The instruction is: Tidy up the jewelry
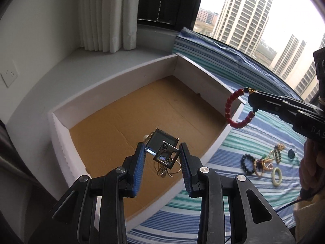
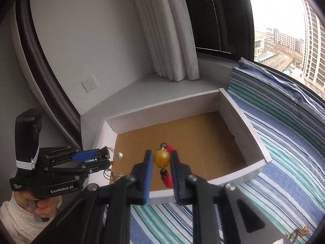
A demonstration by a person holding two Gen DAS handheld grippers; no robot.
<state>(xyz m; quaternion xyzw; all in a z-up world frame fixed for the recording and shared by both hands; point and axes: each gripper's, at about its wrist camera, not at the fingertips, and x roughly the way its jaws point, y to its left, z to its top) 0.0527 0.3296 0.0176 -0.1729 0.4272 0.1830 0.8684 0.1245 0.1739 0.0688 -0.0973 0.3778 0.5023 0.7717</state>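
Observation:
A white box with a brown cardboard floor (image 1: 142, 109) sits on a striped cloth; it also shows in the right wrist view (image 2: 182, 134). My left gripper (image 1: 162, 152) is over the box's near part, shut on a square metal-framed earring (image 1: 163, 152) with a pearl (image 2: 120, 155). Thin gold hoops (image 1: 166, 169) lie on the box floor beneath it. My right gripper (image 2: 161, 158) is shut on the amber bead (image 2: 161, 158) of a red bead bracelet (image 1: 233, 111) and holds it above the box's right wall.
Several loose pieces lie on the striped cloth (image 1: 203, 213) right of the box: a black bead bracelet (image 1: 246, 163), gold chains (image 1: 266, 160), a pale green ring (image 1: 276, 175). White curtain (image 1: 107, 14) and window ledge stand behind the box.

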